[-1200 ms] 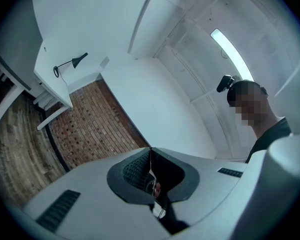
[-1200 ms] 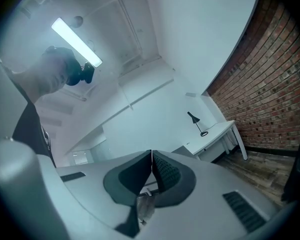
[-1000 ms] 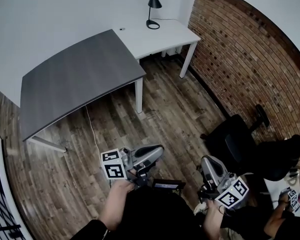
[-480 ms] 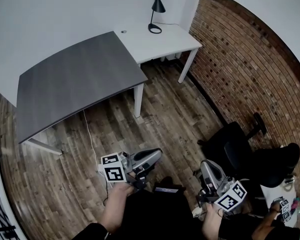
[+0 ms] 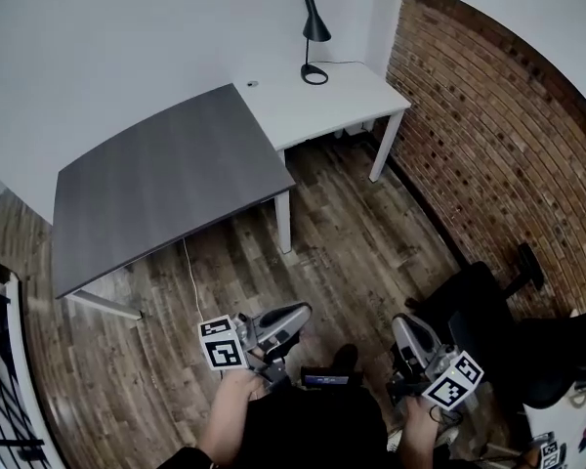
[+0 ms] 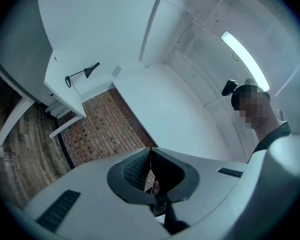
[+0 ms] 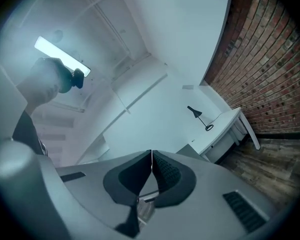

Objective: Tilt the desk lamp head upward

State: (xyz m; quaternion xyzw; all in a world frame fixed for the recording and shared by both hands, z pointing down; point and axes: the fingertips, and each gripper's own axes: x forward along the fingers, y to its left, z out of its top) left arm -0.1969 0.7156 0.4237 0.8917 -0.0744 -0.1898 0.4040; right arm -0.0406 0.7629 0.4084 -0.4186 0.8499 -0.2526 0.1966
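Desk lamp (image 5: 313,37) stands far off on the white counter (image 5: 356,91); left claw (image 5: 303,313) and right claw (image 5: 400,322) are closed, empty, so a careless nudge might topple it.

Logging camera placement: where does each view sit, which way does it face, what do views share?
Head view: on the person's head, steeply down at floor, desks, lamp; forearms, left gripper, right gripper at bottom.
Left gripper view: on the left gripper, along its shut jaws toward lamp and brick wall; person's head at right.
Right gripper view: on the right gripper, along its shut jaws toward the lamp; person's head at left.
Shared: all three see the lamp on the white desk.
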